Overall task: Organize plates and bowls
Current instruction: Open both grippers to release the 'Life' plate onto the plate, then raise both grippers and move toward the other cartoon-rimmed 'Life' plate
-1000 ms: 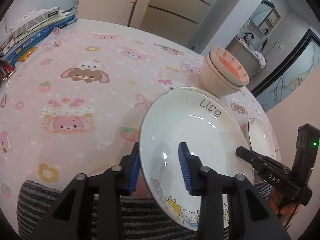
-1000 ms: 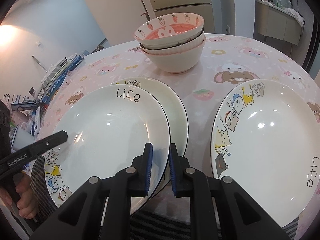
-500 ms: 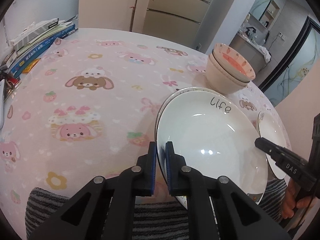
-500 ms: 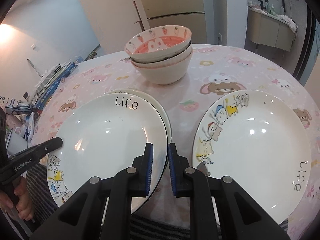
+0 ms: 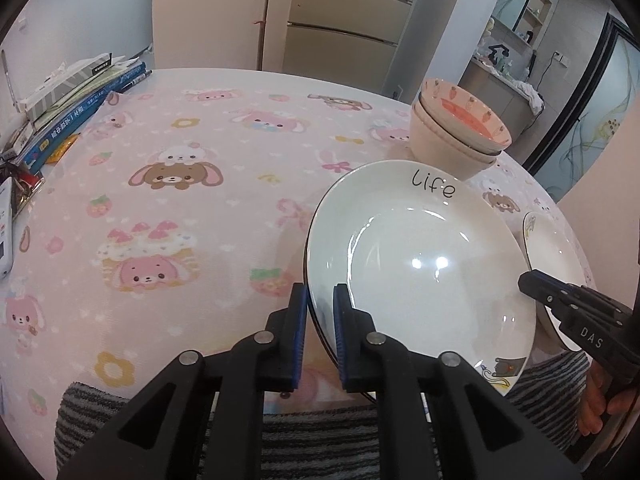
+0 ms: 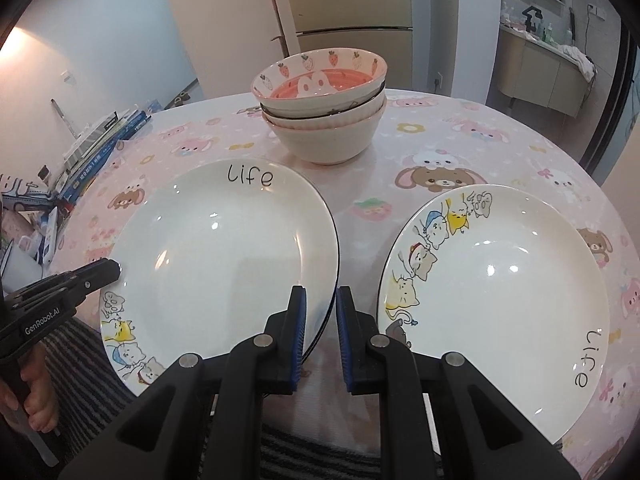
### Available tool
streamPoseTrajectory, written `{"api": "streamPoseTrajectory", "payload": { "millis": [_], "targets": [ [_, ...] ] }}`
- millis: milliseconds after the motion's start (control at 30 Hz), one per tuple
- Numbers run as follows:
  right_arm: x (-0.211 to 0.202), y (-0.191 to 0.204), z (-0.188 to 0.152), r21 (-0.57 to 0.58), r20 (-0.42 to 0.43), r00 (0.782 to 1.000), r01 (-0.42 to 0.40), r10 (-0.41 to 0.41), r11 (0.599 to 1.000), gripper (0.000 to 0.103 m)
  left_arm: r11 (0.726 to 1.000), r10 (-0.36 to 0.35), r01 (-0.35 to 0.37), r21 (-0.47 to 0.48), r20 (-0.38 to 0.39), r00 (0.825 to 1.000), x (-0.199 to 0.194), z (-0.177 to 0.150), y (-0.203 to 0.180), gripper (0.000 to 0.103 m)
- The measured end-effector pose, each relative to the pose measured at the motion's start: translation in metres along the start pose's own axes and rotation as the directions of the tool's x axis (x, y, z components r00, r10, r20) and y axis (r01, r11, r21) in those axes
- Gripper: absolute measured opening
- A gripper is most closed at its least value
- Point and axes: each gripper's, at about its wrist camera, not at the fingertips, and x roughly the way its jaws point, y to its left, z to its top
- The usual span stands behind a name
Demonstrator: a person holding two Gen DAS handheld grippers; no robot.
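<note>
A white plate point(image 5: 420, 264) lettered "life" lies on top of a second plate whose dark rim point(image 6: 336, 240) just shows beneath it. My left gripper point(image 5: 320, 312) is shut on this top plate's left rim. On the opposite rim of the same plate point(image 6: 224, 248), my right gripper point(image 6: 321, 312) is shut. Each gripper shows in the other's view, at the plate's edge. Another cat-printed plate point(image 6: 500, 300) lies alone to the right. Three nested bowls point(image 6: 324, 120), the top one pink inside, stand behind the plates.
The round table wears a pink cartoon cloth point(image 5: 180, 220). Books and papers point(image 5: 80, 108) are piled at its far left edge. A person's striped clothing point(image 5: 320, 440) is at the near edge. Cabinets and a doorway lie beyond.
My left gripper went from open to shut on the plate's left rim. The top plate slid over until it sits squarely on the plate below. The right gripper kept its grip.
</note>
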Motion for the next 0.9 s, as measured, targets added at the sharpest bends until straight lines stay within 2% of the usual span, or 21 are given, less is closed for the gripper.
{"api": "streamPoseTrajectory", "payload": {
  "millis": [67,167,233,300,333,400,433,500,567,600,733,800,900],
  "targets": [
    [-0.002,-0.002,0.001,0.004,0.013,1.000,0.011,-0.011,1.000,0.017,1.000,-0.012,0.012,-0.004,0.002,1.000,-0.001,0.000,0.001,0.018],
    [-0.007,-0.004,0.002,0.011,0.042,0.999,0.032,-0.033,0.999,0.017,1.000,0.000,0.000,0.017,0.038,0.999,-0.006,0.000,-0.002,0.041],
    [-0.011,-0.006,0.003,0.024,0.061,0.998,0.014,-0.016,1.000,0.017,0.998,0.024,-0.028,0.051,0.089,0.996,-0.013,-0.001,-0.008,0.047],
    [-0.017,-0.010,0.003,0.052,0.087,0.996,-0.008,0.003,0.999,0.017,0.995,0.042,-0.054,0.083,0.143,0.989,-0.021,-0.002,-0.015,0.062],
    [-0.018,-0.011,0.004,0.059,0.094,0.996,-0.011,0.006,0.998,0.017,0.993,0.058,-0.075,0.095,0.177,0.983,-0.025,-0.002,-0.018,0.066],
    [-0.023,-0.014,0.005,0.071,0.117,0.993,-0.009,0.000,0.997,0.017,0.979,0.123,-0.162,0.125,0.273,0.954,-0.035,-0.005,-0.027,0.074],
    [-0.026,-0.015,0.006,0.079,0.130,0.991,0.003,-0.014,0.997,0.017,0.972,0.130,-0.183,0.144,0.315,0.940,-0.041,-0.006,-0.032,0.076],
    [-0.031,-0.018,0.006,0.097,0.149,0.988,0.022,-0.036,0.995,0.032,0.975,0.099,-0.165,0.147,0.377,0.921,-0.051,-0.009,-0.035,0.087],
    [-0.038,-0.022,0.006,0.123,0.179,0.983,0.026,-0.048,0.992,0.081,0.975,0.088,-0.169,0.146,0.443,0.892,-0.061,-0.011,-0.037,0.095],
    [-0.044,-0.024,0.006,0.143,0.217,0.975,0.024,-0.055,0.989,0.085,0.973,0.080,-0.174,0.153,0.481,0.873,-0.067,-0.013,-0.039,0.102],
    [-0.066,-0.025,0.003,0.160,0.345,0.930,0.077,-0.129,0.984,0.085,0.967,0.062,-0.201,0.159,0.614,0.787,-0.082,-0.022,-0.047,0.103],
    [-0.078,-0.018,0.001,0.123,0.429,0.884,0.146,-0.185,0.982,0.086,0.963,0.059,-0.215,0.164,0.648,0.759,-0.084,-0.024,-0.051,0.103],
    [-0.090,-0.008,-0.006,0.090,0.531,0.820,0.196,-0.213,0.977,0.096,0.959,0.041,-0.219,0.178,0.681,0.731,-0.085,-0.029,-0.055,0.103]
  ]
}}
